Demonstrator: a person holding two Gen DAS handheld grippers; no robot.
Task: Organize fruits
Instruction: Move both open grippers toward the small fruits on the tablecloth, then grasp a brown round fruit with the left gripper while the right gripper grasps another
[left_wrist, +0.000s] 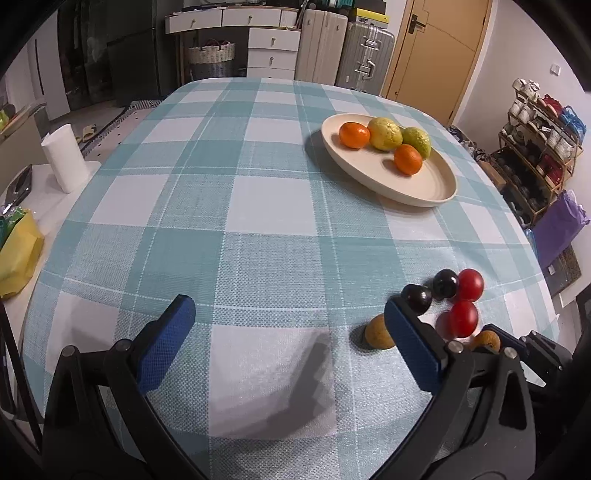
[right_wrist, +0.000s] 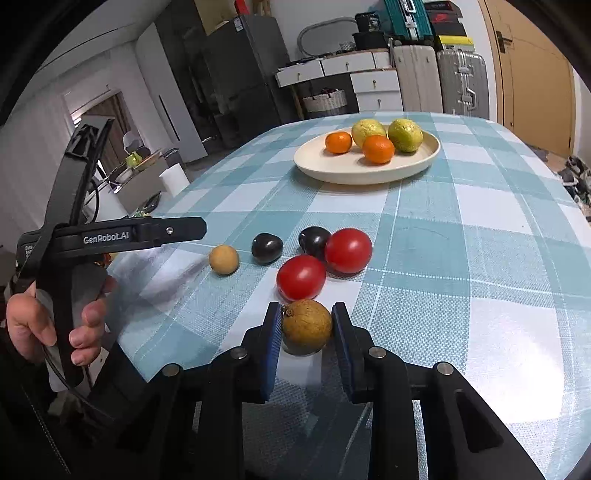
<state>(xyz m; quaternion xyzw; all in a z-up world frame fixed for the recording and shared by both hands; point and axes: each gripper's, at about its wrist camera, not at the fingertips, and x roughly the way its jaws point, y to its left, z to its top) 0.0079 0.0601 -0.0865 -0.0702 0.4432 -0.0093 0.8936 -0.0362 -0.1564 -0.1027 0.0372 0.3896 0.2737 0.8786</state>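
Four citrus already sit on the plate (right_wrist: 369, 173). My right tongs (right_wrist: 306, 325) clench a longan (right_wrist: 306, 326); left tongs (left_wrist: 288, 332) gape empty. Five small fruits wait near the desk's edge.

A left gripper (left_wrist: 291, 321) finger hides part of the tan fruit (left_wrist: 375, 332).

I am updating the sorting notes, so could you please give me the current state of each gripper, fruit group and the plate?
right gripper: shut on the brown longan.
brown longan: held, still low at the tablecloth.
left gripper: open, empty.
second longan: loose on the cloth.
two red tomatoes: loose, touching.
two dark fruits: loose on the cloth.
plate: holds two oranges and two yellow-green fruits.
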